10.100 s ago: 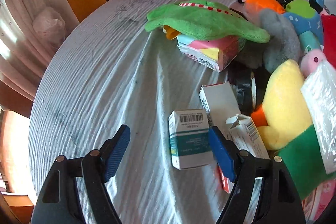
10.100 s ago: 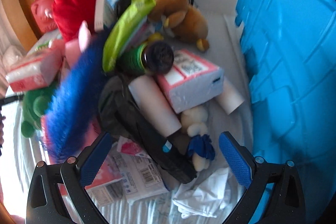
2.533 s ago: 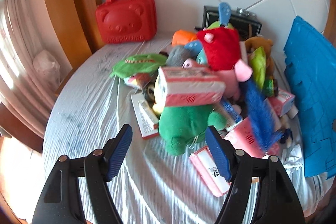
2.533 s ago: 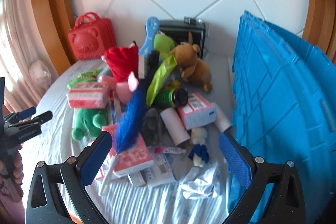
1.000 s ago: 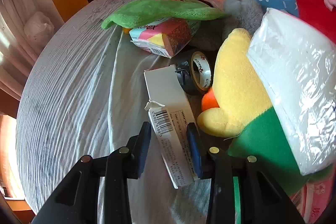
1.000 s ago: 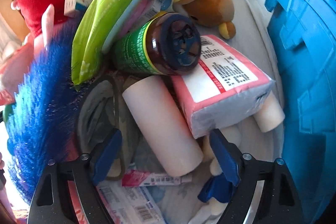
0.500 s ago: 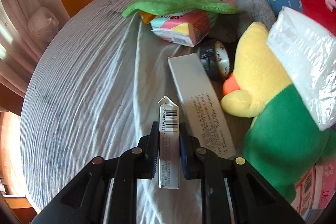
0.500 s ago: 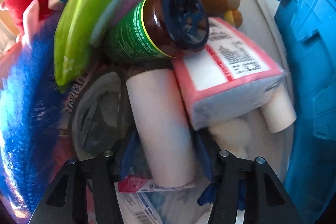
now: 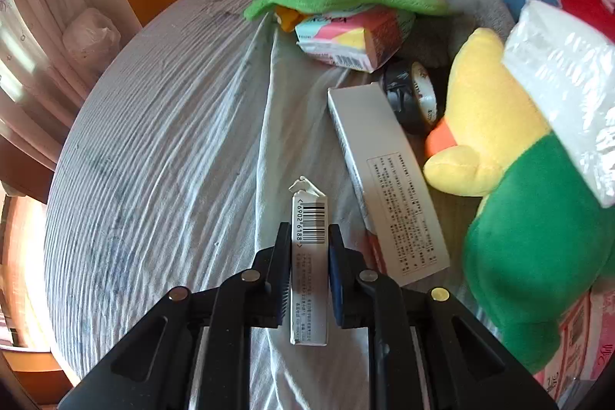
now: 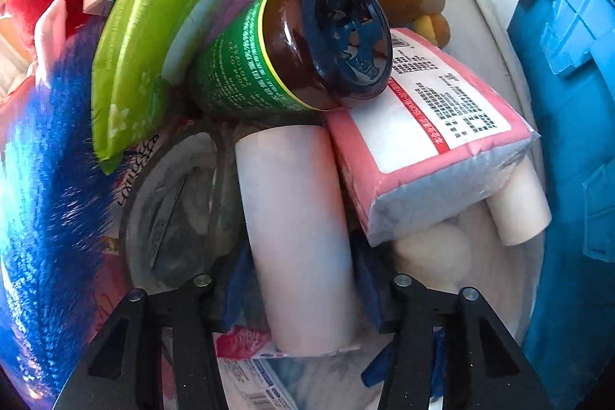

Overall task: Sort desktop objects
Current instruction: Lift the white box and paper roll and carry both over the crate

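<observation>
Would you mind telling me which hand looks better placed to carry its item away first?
Left, probably: the left gripper is shut on a slim barcoded box with open tablecloth beside it, while the right gripper's white roll lies wedged beside the pink pack.

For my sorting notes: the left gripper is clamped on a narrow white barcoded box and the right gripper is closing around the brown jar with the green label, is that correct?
Not quite. The right gripper is closing around the white roll, not the brown jar, which lies beyond it, as the right wrist view shows. The left gripper does clamp the narrow box.
</observation>
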Tool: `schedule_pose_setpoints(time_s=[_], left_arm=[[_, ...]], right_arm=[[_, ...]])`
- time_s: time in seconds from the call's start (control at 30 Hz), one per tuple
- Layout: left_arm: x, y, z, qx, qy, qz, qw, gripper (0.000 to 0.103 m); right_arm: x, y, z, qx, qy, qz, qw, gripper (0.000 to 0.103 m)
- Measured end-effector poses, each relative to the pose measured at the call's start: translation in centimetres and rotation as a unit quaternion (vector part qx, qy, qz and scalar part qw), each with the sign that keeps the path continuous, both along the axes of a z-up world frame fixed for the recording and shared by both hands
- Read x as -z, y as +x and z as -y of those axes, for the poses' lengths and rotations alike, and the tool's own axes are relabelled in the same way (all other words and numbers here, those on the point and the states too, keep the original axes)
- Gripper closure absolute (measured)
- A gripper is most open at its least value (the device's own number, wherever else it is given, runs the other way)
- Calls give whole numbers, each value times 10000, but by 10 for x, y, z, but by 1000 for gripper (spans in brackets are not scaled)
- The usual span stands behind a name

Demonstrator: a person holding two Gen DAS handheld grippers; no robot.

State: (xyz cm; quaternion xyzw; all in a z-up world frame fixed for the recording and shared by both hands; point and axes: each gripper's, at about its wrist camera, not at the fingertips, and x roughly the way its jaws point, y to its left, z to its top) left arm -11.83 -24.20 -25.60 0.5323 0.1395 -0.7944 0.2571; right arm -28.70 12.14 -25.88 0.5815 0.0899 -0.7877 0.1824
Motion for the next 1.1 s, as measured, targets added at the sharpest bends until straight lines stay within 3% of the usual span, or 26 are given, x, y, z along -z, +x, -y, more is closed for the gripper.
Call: schedule_pose_setpoints(time_s=[0.3,0.43,0.47,0.6,0.8,1.1], left_arm=[[-54,27,-46,382,-330,-613,9968,86],[-86,40,-70,877,-598,-984,9895,86],[-92,44,-75,1003,-626,-1064,9873,86],[-113,61,-99,1566,-528,-1365,9768,86],[-139,74,-149,2605,-490,-1747,9483,86],[-171,89,-246,4018,-193,-2303,8861,86]], right_arm=[[-55,48,-1,-40,-365,-507,9980,58],[-89,87,-9,-46,-592,-833,9948,58],[-98,80,-7,-43,-638,-896,9939,58],[-127,107,-16,-15,-858,-1209,9889,58],[-152,171,-29,232,-1074,-1656,9800,58],[-203,260,-80,1175,-909,-2468,9576,58]])
